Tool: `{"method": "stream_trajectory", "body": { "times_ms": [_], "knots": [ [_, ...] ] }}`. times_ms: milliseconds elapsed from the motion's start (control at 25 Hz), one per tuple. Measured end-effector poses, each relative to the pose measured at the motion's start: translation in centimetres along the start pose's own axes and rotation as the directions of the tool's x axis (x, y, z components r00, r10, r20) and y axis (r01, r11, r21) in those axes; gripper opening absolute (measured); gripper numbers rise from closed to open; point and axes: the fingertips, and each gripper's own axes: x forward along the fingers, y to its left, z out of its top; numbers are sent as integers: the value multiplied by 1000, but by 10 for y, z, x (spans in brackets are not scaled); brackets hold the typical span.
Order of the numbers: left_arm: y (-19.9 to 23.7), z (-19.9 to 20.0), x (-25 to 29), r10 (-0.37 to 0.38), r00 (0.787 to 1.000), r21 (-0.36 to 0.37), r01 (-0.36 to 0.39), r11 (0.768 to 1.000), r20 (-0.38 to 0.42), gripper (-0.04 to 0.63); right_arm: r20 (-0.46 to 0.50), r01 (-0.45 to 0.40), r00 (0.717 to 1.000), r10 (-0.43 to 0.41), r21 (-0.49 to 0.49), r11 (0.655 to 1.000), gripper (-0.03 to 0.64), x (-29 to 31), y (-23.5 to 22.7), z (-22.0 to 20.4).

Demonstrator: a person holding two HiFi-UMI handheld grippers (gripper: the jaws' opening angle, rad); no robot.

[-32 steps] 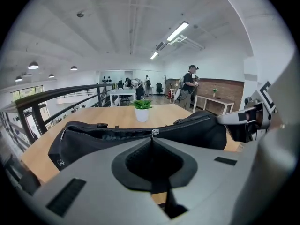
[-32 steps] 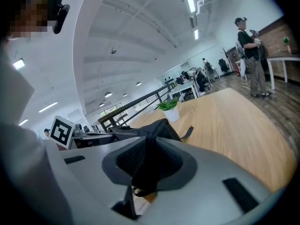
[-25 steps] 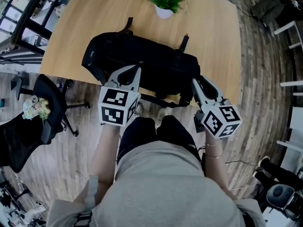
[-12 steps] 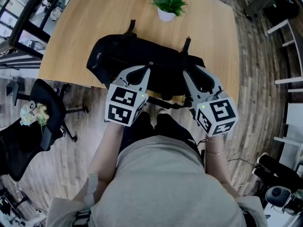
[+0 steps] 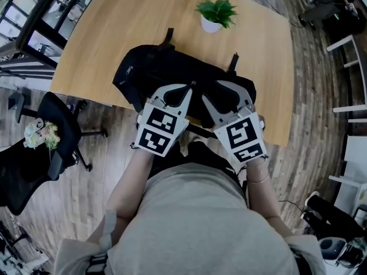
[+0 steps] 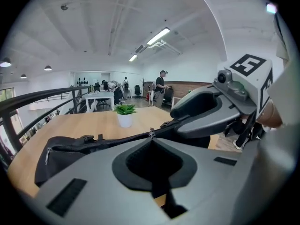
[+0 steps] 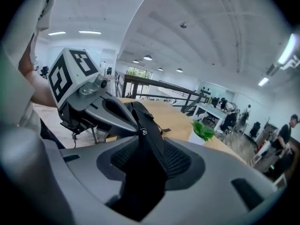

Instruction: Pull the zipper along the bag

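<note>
The person's forearms reach out from the body to the bag's near side, and both grippers meet at the middle of the black bag (image 5: 152, 73). The left gripper (image 6: 151, 142) has its jaws closed. Their tips pinch the small zipper pull (image 6: 151, 134), which sits on the bag's top ridge with the zipper line running away from it towards the bag's left end.

The right gripper (image 7: 149, 144) comes in just beside the pull, its tips almost touching the left gripper's. Its jaws have just been opening and now stand apart. The bag's dark zippered ridge runs up between the fingers (image 7: 185, 161) without being pressed by them, and the pull lies just past their tips.

The bag lies across the near edge of the wooden table (image 5: 114, 22), with two straps sticking out on its far side. Beyond the bag's far right corner, well apart from it, stands a potted plant (image 5: 215, 13). Left of the bag, off the table, is a black office chair (image 5: 57, 125).
</note>
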Motion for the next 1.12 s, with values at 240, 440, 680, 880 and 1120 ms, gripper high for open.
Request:
{"method": "stream_trajectory", "body": {
  "times_ms": [240, 440, 680, 880, 1120],
  "knots": [
    [1, 0, 1, -16, 1000, 4, 16, 1000, -7, 17, -36, -52, 998, 49, -106, 993, 183, 19, 7, 4],
    [3, 0, 2, -17, 1000, -13, 17, 1000, -6, 17, -73, -79, 995, 69, -150, 985, 181, 31, 7, 0],
    [2, 1, 2, -20, 1000, -17, 20, 1000, -5, 17, -103, -78, 993, 60, -178, 981, 118, 38, 5, -7],
    [3, 0, 2, -18, 1000, -25, 18, 1000, -1, 17, -113, -92, 991, 73, -176, 980, 86, 39, 7, -9],
    [6, -1, 2, 3, 1000, -20, -3, 1000, -4, 17, -109, -92, 991, 74, -178, 980, 44, 38, 9, -9]
  ]
}}
